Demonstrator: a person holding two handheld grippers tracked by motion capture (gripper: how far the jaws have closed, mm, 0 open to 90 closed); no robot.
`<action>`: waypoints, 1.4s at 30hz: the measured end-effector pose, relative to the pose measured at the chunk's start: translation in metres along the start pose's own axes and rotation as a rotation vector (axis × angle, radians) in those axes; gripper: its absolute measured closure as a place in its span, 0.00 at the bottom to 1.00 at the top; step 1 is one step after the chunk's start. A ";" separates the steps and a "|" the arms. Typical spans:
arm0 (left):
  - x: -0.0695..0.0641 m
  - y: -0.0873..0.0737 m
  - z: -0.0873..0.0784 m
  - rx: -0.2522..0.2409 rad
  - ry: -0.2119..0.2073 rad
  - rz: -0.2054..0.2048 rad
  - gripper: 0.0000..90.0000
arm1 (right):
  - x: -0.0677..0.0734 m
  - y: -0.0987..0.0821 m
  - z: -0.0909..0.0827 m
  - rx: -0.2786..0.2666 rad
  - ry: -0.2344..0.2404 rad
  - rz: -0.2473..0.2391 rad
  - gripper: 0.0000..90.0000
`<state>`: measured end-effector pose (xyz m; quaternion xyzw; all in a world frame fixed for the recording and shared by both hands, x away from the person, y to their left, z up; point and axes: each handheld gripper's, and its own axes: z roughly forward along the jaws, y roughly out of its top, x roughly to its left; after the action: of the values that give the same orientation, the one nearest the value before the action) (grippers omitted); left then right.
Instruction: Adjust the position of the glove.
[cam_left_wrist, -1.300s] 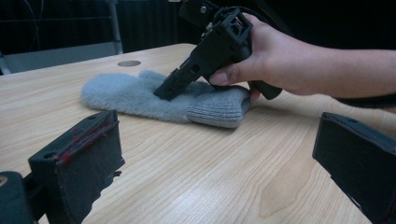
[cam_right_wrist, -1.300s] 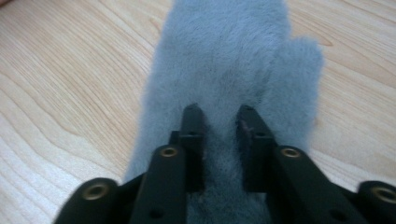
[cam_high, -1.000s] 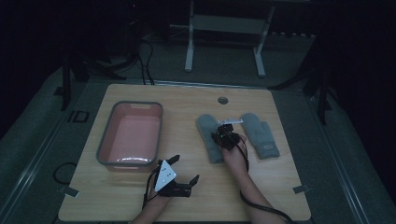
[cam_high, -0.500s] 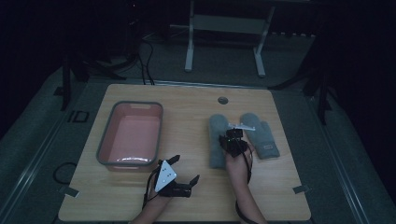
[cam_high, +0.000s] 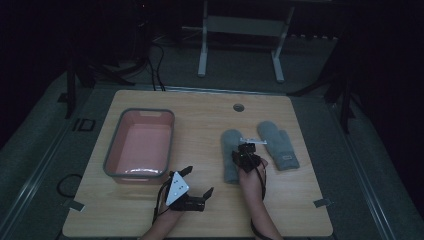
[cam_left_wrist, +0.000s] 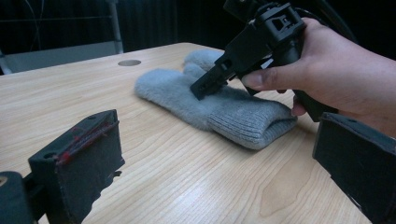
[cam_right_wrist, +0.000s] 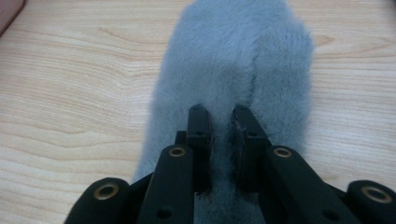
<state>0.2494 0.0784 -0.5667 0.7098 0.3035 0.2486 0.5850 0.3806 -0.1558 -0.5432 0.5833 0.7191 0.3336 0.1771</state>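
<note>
Two grey fleece mittens lie side by side at the table's right half. My right gripper (cam_high: 241, 154) (cam_right_wrist: 222, 116) rests tips-down on the left mitten (cam_high: 230, 142) (cam_right_wrist: 233, 56) near its middle. Its jaws have just been opening and now stand a narrow gap apart, with fleece between them and no pinch. The left gripper view shows that gripper (cam_left_wrist: 196, 91) touching the mitten (cam_left_wrist: 233, 112), held by a hand. The other mitten (cam_high: 280, 145) lies to the right, untouched. My left gripper (cam_high: 198, 181) (cam_left_wrist: 215, 158) hovers open over bare wood near the front edge, with nothing between its jaws.
A pink tub with a grey rim (cam_high: 112, 150) stands empty at the left of the wooden table (cam_high: 200, 115). A round cable hole (cam_high: 238, 107) sits near the far edge. Dark floor, cables and a metal stand lie beyond the table.
My right gripper has drawn back a little toward the near edge, and the left mitten has shifted slightly with it. The left gripper has stayed put.
</note>
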 end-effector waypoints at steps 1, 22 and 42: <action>0.000 0.000 0.000 0.000 0.000 0.000 0.02 | 0.000 0.001 0.000 0.003 0.007 -0.003 0.87; 0.001 0.000 0.000 -0.002 -0.002 -0.013 0.02 | -0.012 0.019 -0.023 -0.062 0.200 -0.042 0.42; 0.002 0.000 0.000 -0.003 -0.002 -0.020 0.02 | -0.102 0.054 -0.071 -0.109 0.077 -0.185 0.52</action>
<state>0.2506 0.0799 -0.5668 0.7061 0.3099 0.2425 0.5887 0.3997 -0.2679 -0.4689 0.4905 0.7570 0.3768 0.2109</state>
